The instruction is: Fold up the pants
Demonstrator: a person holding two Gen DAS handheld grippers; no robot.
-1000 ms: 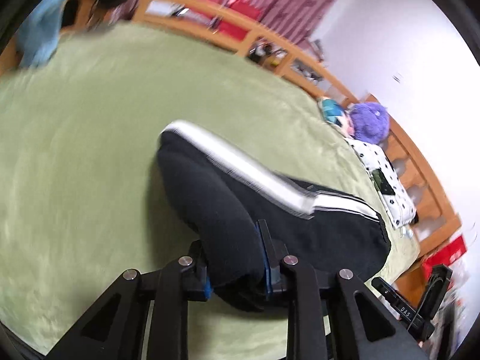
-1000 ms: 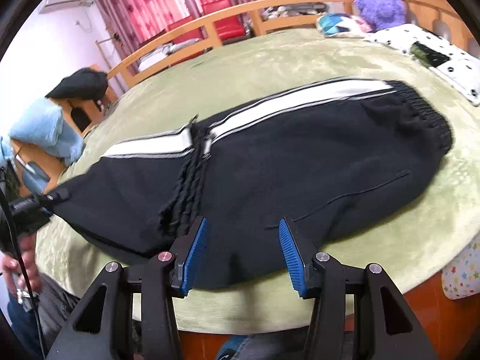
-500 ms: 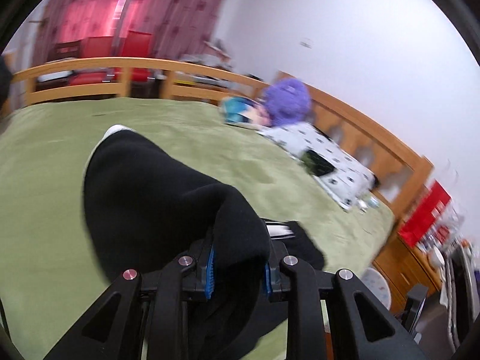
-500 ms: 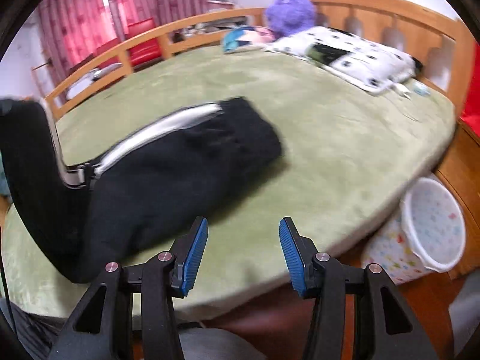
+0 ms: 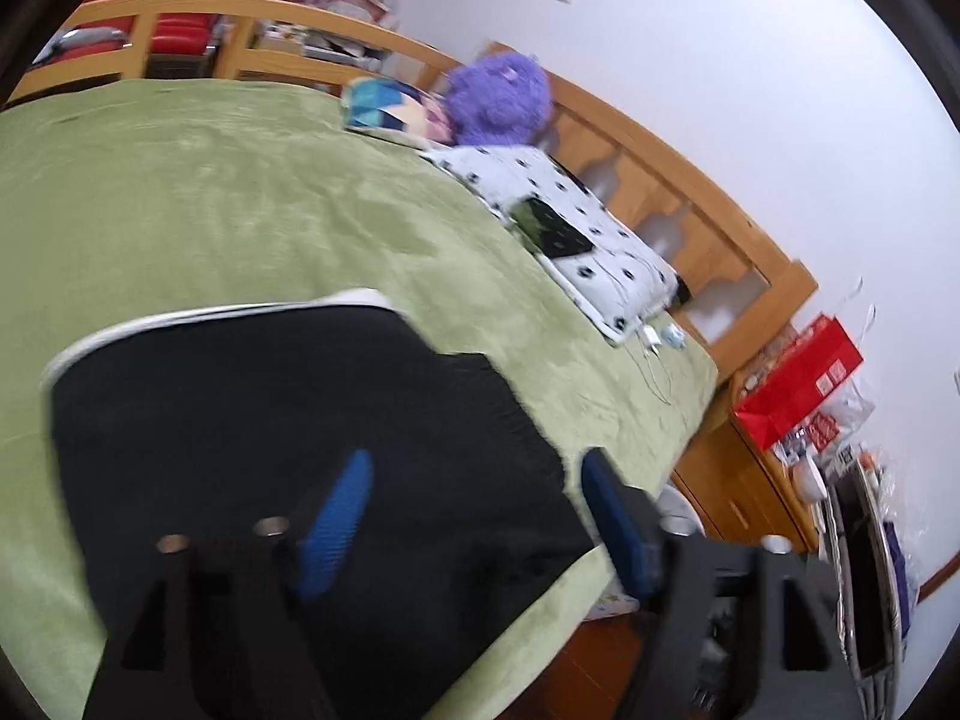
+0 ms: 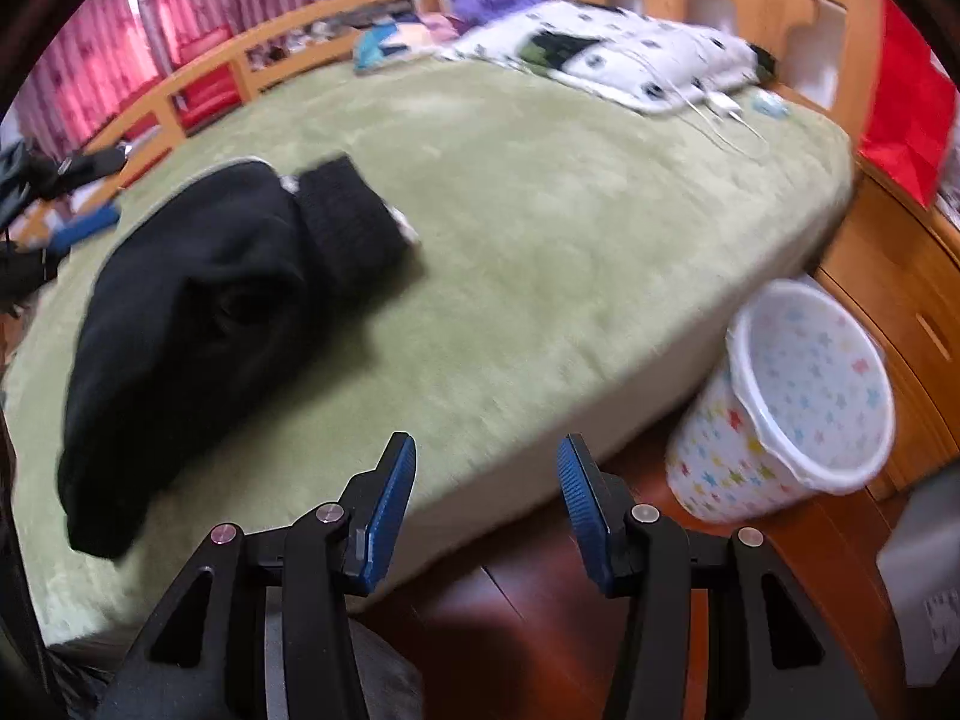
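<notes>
A bedroom with a white wall and red curtains (image 6: pixel 180 18) at the upper left of the right wrist view; most of both views is filled by a bed spread with a green blanket (image 5: pixel 240 198) and framed by a wooden rail (image 5: pixel 672 162). At the head of the bed, in the upper middle of both views, lie a purple plush toy (image 5: pixel 498 96), a small patterned cushion (image 5: pixel 390 111) just beside it, and a white pillow with black spots (image 5: pixel 588 234). The black pants (image 5: pixel 288 420) lie folded over on the blanket in the lower left of the left wrist view, a white stripe showing along their upper edge; in the right wrist view they form a dark heap at the left of the frame, with the ribbed waistband toward the middle. The left gripper (image 5: pixel 474 516) stands over the near edge of the pants, and its jaws have just been opening: the blue pads are spread wide, with black cloth showing in the gap behind them but not pinched. The right gripper (image 6: pixel 486 504) hangs over the near edge of the bed at the bottom of its view, jaws parted and holding nothing, apart from the pants. A white bin with coloured stars (image 6: pixel 792 402) stands on the wooden floor at the lower right, beside the bed and a wooden cabinet (image 6: pixel 900 300).
</notes>
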